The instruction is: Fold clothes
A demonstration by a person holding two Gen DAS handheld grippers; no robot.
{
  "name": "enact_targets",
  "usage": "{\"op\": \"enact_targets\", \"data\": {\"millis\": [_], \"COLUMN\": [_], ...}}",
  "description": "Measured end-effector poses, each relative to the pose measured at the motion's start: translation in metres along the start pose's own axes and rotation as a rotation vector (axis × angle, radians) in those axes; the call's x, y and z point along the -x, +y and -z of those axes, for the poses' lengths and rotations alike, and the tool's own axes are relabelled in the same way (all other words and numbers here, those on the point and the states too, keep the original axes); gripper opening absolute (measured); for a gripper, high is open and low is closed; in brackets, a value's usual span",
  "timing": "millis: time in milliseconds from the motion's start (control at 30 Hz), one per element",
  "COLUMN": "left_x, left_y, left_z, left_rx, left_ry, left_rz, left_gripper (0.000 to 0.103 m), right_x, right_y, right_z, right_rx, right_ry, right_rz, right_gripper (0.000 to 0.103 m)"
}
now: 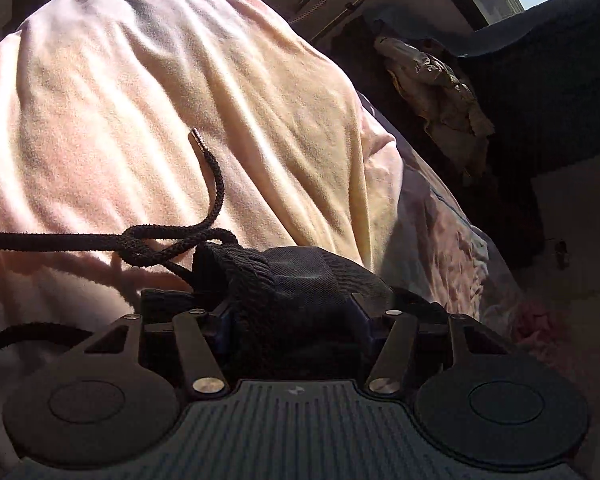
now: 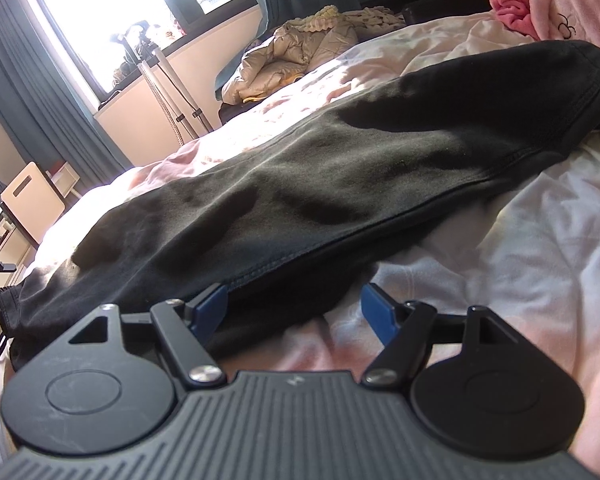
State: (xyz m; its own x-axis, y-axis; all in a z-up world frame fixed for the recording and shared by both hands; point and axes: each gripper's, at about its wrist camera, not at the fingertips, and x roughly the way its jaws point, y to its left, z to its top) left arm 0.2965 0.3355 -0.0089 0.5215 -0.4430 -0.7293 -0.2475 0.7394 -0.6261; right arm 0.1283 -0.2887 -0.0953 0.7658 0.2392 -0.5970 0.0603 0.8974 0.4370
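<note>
Your left tool [image 1: 292, 304] grips the trousers' [image 2: 320, 168] waist; your right tool [image 2: 296, 308] straddles their near seam, jaws open. Long axis runs away up-right across the bed [image 2: 520, 240].

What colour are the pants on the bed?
The pants are black, best seen in the right wrist view.

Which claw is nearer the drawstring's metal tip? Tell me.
Left. The left claw has bunched black waistband fabric between its fingers, with the drawstring's metal tip just beyond. The right claw sits at the black pants' side seam; no tip shows there.
</note>
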Motion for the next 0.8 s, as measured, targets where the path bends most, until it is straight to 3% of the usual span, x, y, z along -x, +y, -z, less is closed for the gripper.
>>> {"op": "enact_targets", "data": {"millis": [100, 200, 233, 333, 467, 667, 800], "left_x": [-0.011, -0.035, -0.041, -0.038, -0.019, 0.044, 0.091], "left_y": [-0.006, -0.01, -0.01, -0.02, -0.043, -0.091, -0.119], "left_z": [-0.001, 0.002, 0.003, 0.009, 0.019, 0.055, 0.109], "left_rx": [-0.031, -0.042, -0.032, -0.033, -0.081, -0.186, -0.277], "left_ry": [0.048, 0.081, 0.074, -0.031, -0.151, -0.271, -0.314], "left_rz": [-0.001, -0.135, -0.168, -0.219, -0.255, -0.157, -0.065], "left_gripper": [0.06, 0.058, 0.051, 0.023, 0.016, 0.014, 0.014], "right_x": [0.0, -0.004, -0.006, -0.01, -0.013, -0.003, 0.009], "right_y": [-0.001, -0.002, -0.002, -0.002, -0.003, -0.002, -0.003], "right_z": [0.001, 0.002, 0.002, 0.003, 0.003, 0.004, 0.006], "right_rx": [-0.006, -0.013, -0.01, -0.007, 0.008, 0.03, 0.036], "right_ry": [0.003, 0.012, 0.015, 0.019, 0.013, -0.019, -0.045], "right_rz": [0.003, 0.006, 0.009, 0.02, 0.054, 0.057, 0.056], "right_gripper": [0.077, 0.078, 0.078, 0.078, 0.078, 0.078, 0.079]}}
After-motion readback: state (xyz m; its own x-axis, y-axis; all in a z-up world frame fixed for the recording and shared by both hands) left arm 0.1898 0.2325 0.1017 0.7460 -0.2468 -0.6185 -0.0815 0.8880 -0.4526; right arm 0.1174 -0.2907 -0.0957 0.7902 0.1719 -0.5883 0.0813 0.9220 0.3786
